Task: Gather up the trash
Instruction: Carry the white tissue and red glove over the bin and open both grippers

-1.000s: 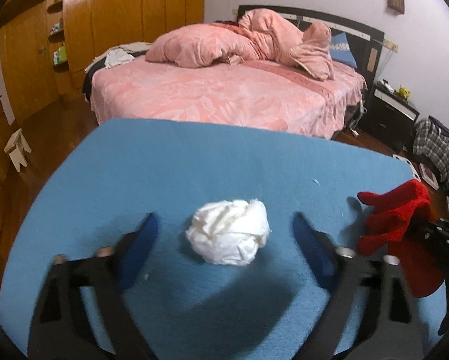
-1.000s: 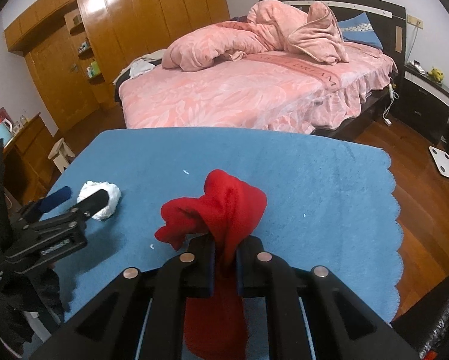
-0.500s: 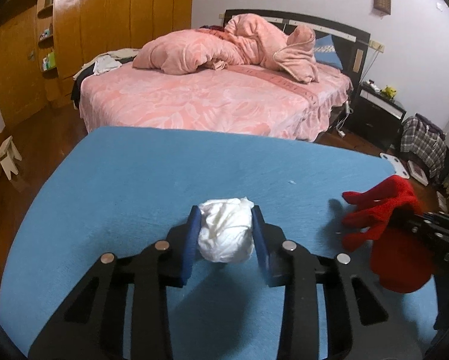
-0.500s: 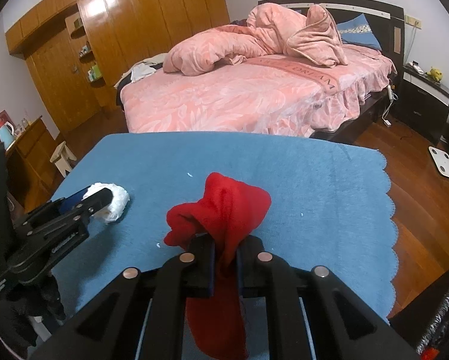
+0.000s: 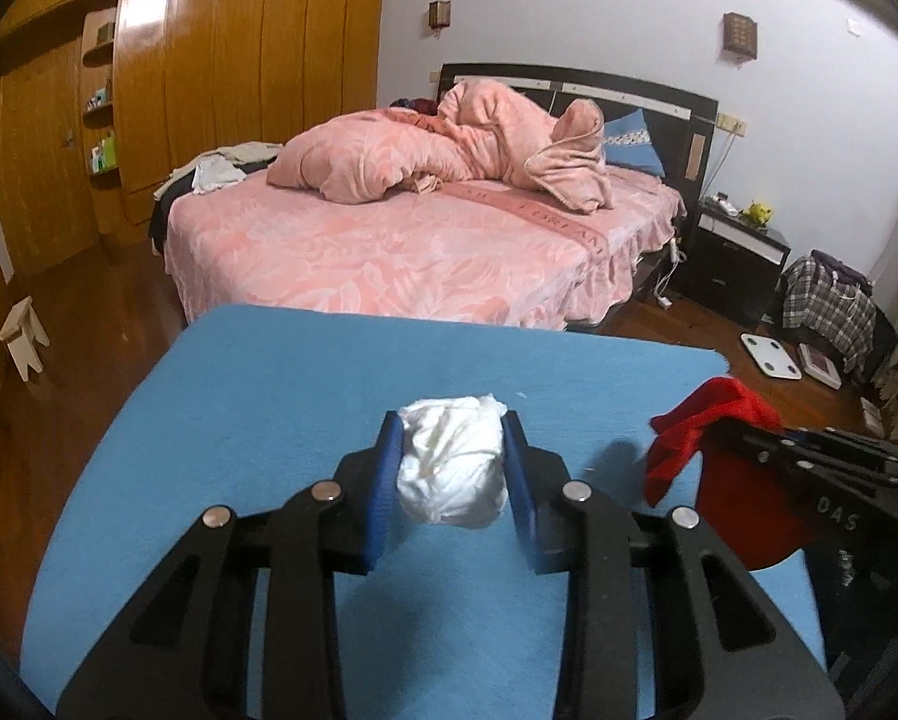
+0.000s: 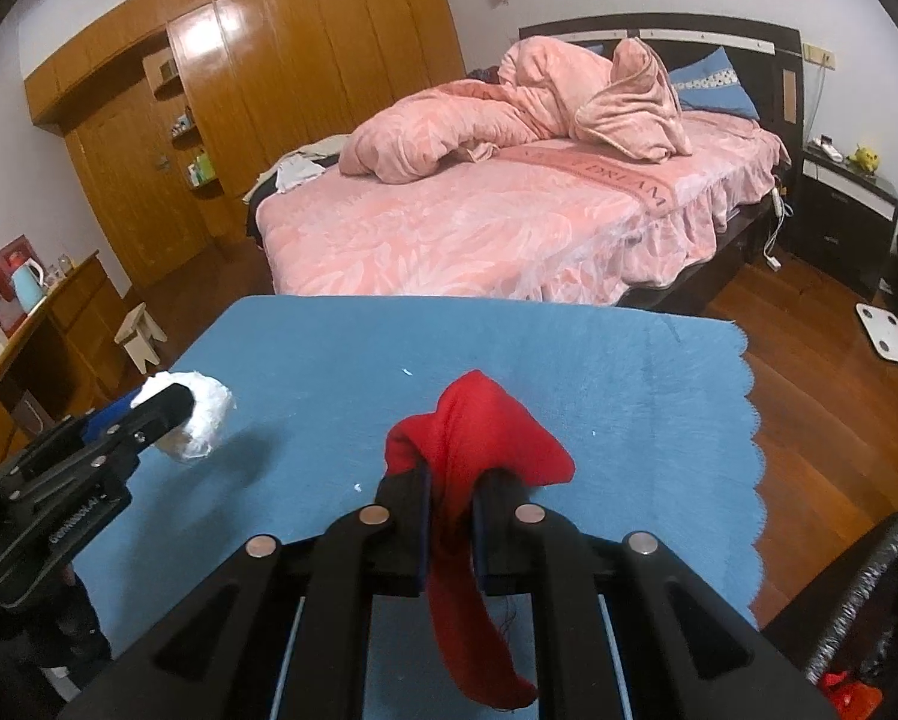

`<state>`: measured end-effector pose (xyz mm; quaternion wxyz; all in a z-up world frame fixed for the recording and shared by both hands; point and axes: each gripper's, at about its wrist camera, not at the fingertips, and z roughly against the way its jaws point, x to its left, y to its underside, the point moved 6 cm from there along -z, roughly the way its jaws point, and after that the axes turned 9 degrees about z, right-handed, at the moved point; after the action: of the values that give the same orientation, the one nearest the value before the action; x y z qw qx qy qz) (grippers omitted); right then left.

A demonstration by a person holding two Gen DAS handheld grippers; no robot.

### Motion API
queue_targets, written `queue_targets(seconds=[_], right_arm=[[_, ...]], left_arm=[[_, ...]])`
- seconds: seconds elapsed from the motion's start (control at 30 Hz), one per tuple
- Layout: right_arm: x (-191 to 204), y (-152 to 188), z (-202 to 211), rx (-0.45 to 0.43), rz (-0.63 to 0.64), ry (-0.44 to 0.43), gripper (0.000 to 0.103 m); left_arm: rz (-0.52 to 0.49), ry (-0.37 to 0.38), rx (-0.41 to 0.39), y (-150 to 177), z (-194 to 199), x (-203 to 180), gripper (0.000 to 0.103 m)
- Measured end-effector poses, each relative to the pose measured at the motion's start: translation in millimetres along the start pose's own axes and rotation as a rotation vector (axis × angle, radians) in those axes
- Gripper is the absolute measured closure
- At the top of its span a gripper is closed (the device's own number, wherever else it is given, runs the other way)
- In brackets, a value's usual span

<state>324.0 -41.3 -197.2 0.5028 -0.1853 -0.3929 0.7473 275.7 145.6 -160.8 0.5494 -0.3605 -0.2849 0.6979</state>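
Observation:
A crumpled white paper wad [image 5: 451,462] sits squeezed between the blue pads of my left gripper [image 5: 451,450], lifted clear of the blue cloth [image 5: 269,396]; its shadow falls on the cloth below. From the right wrist view the same paper wad [image 6: 206,417] hangs at the left in the left gripper [image 6: 179,414]. A red cloth [image 6: 478,450] is pinched in my right gripper [image 6: 451,516], its tail dangling below the fingers. In the left wrist view the red cloth [image 5: 712,426] and right gripper [image 5: 742,444] are at the right.
The blue cloth covers a table with a scalloped right edge [image 6: 754,456]. Small white crumbs [image 6: 357,487] lie on it. Beyond stands a pink bed [image 5: 425,246], a wooden wardrobe [image 5: 239,60], a small stool [image 5: 23,336] at left, a nightstand [image 5: 736,252] and a floor scale [image 5: 769,355] at right.
The left gripper's jaws closed around the white paper wad and raised it off the cloth. The right gripper rose slightly, still holding the red cloth.

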Motion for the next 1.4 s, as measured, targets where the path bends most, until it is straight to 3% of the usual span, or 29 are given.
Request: queue_targets(seconds=[0.6,1.4], right_arm=[[1,24,95,-0.068,0.011,0.014,0.092],[-34,50,228,-0.201,0.001,0.135,0.092]], left_arm=[[-0.034,0.081,-0.025,23,74,-50,0.071],[-0.131,0.235,-0.091,43,165,-145,0.07]])
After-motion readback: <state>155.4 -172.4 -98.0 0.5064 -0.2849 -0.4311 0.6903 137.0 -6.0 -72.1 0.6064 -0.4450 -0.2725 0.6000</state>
